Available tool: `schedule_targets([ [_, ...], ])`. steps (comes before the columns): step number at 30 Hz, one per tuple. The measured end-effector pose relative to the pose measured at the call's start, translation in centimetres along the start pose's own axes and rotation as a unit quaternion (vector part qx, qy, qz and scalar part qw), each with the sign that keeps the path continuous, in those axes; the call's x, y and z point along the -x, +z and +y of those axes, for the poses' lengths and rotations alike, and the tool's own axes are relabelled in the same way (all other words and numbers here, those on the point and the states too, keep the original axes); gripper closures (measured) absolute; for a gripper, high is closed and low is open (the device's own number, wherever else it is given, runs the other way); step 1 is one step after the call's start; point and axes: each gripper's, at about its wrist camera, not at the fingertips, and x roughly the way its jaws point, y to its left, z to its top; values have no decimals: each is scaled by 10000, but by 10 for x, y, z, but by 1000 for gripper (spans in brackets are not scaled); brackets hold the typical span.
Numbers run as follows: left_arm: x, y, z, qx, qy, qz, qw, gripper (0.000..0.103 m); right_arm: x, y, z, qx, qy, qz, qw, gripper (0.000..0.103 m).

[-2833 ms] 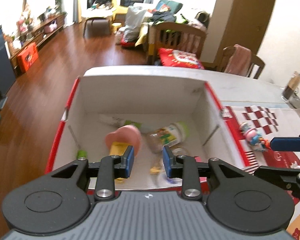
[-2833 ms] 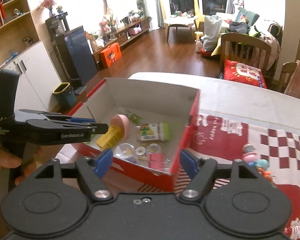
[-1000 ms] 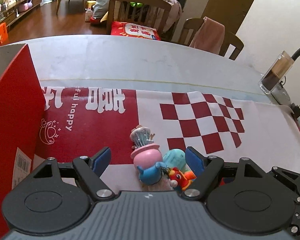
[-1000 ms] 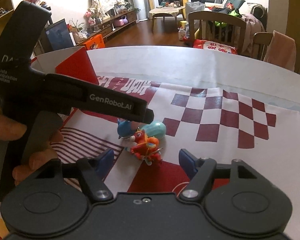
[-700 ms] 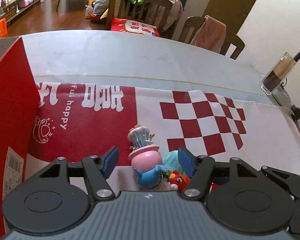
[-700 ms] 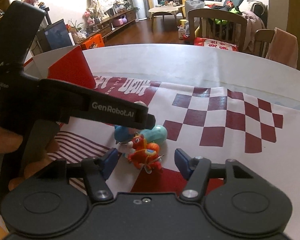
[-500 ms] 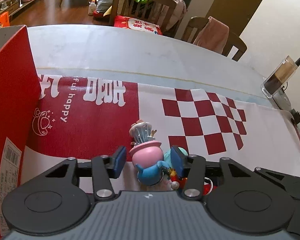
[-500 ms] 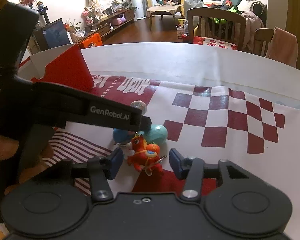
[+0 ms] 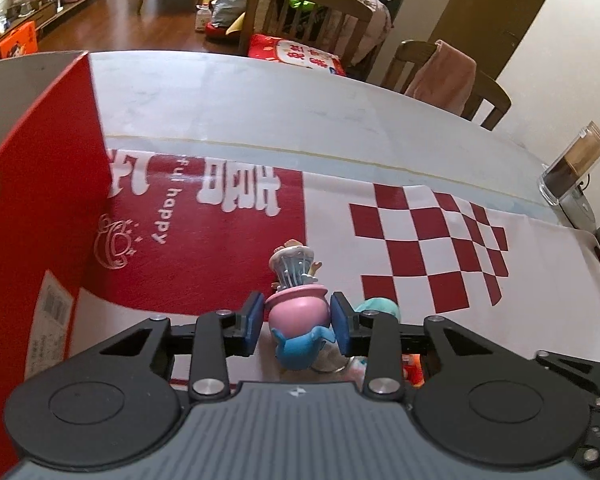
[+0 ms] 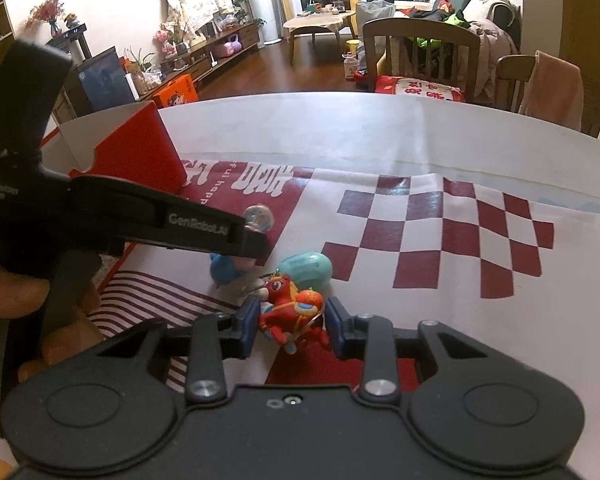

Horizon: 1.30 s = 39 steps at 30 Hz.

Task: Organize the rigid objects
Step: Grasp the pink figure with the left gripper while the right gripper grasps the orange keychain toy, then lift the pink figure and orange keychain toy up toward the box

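Left wrist view: left gripper (image 9: 296,322), jaws just closed, clamps pink-and-blue hard plastic figurine (image 9: 297,316) at its round middle; light, slick. Right gripper (image 10: 290,326), jaws also just closed, nips red horse keychain charm (image 10: 288,310); small, rigid.

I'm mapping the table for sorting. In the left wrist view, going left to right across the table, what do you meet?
red box → pink and blue figurine, between the left gripper pads → teal egg-shaped toy → clear jar with brown contents at the table's right edge.
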Motion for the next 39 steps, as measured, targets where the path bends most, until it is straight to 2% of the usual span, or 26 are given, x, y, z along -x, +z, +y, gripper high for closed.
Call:
schedule_targets([
  [11, 30, -5, 10, 48, -82, -101, 9999, 67, 38, 3, 4, -136, -37, -255, 9996, 69],
  [20, 69, -8, 17, -20, -360, -178, 9992, 67, 71, 17, 14, -132, 66, -525, 9985, 69],
  [27, 106, -8, 28, -190, -561, -325, 9977, 67, 85, 29, 33, -213, 42, -715, 9972, 69],
  [32, 132, -3, 42, -321, -573, -399, 9970, 67, 93, 41, 59, -23, -25, -842, 9964, 69],
  [39, 160, 2, 72, -358, -605, -533, 9961, 67, 87, 46, 71, -245, -137, -748, 9968, 69],
])
